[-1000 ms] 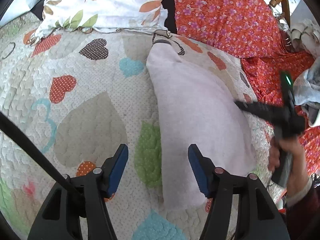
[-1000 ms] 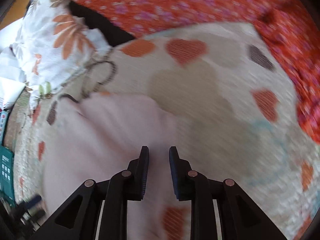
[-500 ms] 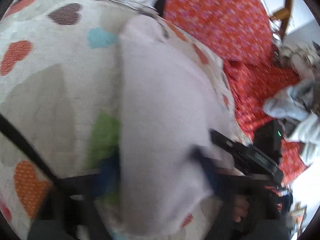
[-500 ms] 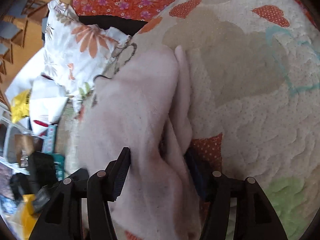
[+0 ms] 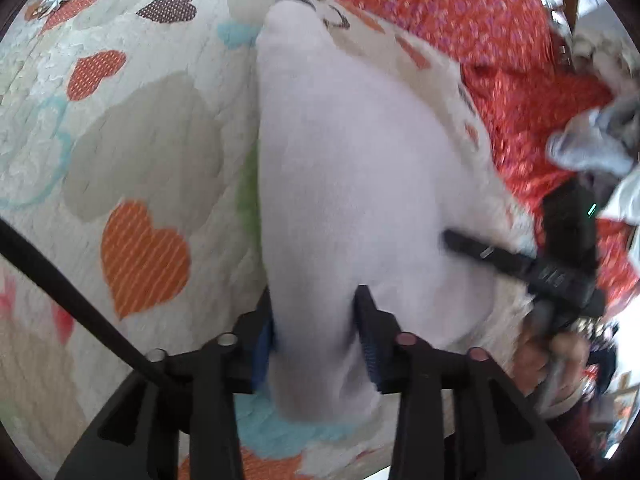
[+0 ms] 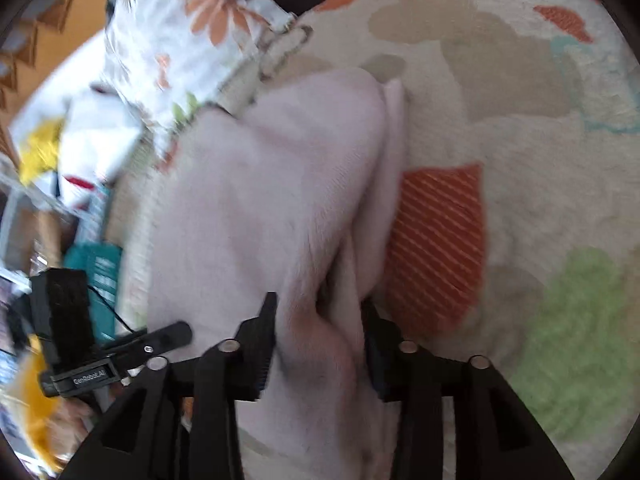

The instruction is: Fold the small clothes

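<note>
A pale pink garment (image 5: 352, 168) lies folded lengthwise on a heart-patterned quilt (image 5: 144, 152). My left gripper (image 5: 316, 340) is shut on the garment's near end, with cloth bunched between its blue pads. The right gripper (image 5: 520, 260) shows at the garment's right edge in this view. In the right wrist view the same garment (image 6: 272, 208) runs up the middle, and my right gripper (image 6: 320, 344) is shut on a thick fold of it. The left gripper (image 6: 120, 356) shows at the lower left there.
A floral pillow (image 6: 180, 40) lies at the far end of the quilt. An orange flowered cover (image 5: 460, 12) lies beyond the quilt, with grey clothes (image 5: 592, 140) on it. Boxes and clutter (image 6: 60, 200) stand beside the bed.
Both grippers have moved onto the garment and closed on it: the left from wide open at its near end, the right onto a fold. The garment edges are now bunched in them.
</note>
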### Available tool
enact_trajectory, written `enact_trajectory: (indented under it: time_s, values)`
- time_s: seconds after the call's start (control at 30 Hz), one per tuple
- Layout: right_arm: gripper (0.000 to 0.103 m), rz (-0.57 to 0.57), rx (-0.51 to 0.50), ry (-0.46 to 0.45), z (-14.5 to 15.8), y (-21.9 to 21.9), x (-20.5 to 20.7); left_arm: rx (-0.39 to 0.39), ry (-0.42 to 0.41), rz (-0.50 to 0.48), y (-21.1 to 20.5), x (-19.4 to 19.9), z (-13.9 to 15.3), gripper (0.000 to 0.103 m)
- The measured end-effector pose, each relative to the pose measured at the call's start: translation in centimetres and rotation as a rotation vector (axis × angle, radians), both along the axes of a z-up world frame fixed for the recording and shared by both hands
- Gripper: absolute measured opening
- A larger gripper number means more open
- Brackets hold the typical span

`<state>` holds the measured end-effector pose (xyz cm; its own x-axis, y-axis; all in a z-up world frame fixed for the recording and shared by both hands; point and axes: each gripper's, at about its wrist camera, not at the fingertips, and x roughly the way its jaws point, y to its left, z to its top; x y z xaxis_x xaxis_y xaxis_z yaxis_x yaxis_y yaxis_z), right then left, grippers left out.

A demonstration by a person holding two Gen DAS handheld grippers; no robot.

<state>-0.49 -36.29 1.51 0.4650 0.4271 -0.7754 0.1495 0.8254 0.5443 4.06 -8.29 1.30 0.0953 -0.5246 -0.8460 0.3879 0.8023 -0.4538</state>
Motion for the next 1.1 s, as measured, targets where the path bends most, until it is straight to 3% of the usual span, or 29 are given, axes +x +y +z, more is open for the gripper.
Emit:
enact_trajectory:
  time_s: [0.13,0.27,0.37,0.43,0.47,0.5,0.53,0.6,0.7,0.77,0.87,0.9,0.97,1.03,1.1]
  values:
    - [0.047,-0.08,-0.093,-0.151,4.3,-1.2,-2.6,0.042,-0.057,-0.043,1.2,-1.6,0.8,0.044]
    - [0.041,-0.006,-0.019,-0.256,6.2,1.1,-3.0,0.067,-0.042,-0.011,2.5,-2.4,-0.1,0.046]
    - [0.034,0.135,0.055,-0.218,4.8,4.8,-2.5,0.055,-0.027,0.017,3.4,-2.8,-0.4,0.047]
    - [0.034,0.202,0.082,-0.139,2.5,6.9,-2.2,0.053,-0.037,0.031,3.7,-3.1,-0.4,0.047]
    - [0.034,0.209,0.048,-0.075,1.1,7.4,-2.1,0.048,-0.043,0.042,3.9,-3.3,-0.5,0.047]
    - [0.034,0.182,0.007,-0.019,-0.1,7.5,-2.3,0.045,-0.047,0.049,4.4,-3.6,-0.5,0.047]
    - [0.027,0.148,0.03,0.0,-0.8,7.0,-2.4,0.043,-0.051,0.059,4.6,-3.8,-0.4,0.048]
    - [0.026,0.042,0.198,0.009,-1.9,4.7,-3.6,0.051,-0.059,0.087,4.8,-4.5,0.0,0.048]
    - [0.027,-0.044,0.308,0.004,-2.2,2.4,-5.6,0.08,-0.119,0.117,5.0,-5.8,1.3,0.048]
    - [0.028,-0.041,0.269,-0.028,-1.2,2.3,-6.1,0.12,-0.216,0.168,5.6,-7.4,3.1,0.047]
    - [0.033,-0.048,0.068,-0.141,2.1,2.3,-7.1,0.186,-0.383,0.27,6.4,-10.0,6.1,0.048]
    - [0.037,-0.061,-0.023,-0.188,3.4,2.4,-7.5,0.208,-0.437,0.301,6.6,-10.8,7.1,0.052]
    - [0.042,-0.076,-0.145,-0.255,5.3,2.2,-7.9,0.258,-0.567,0.393,7.0,-12.8,9.9,0.079]
    - [0.054,-0.08,-0.259,-0.327,6.7,2.2,-8.9,0.278,-0.699,0.489,7.4,-14.9,12.8,0.097]
    - [0.062,-0.084,-0.384,-0.418,8.2,2.4,-10.2,0.287,-0.81,0.551,7.9,-16.3,14.9,0.103]
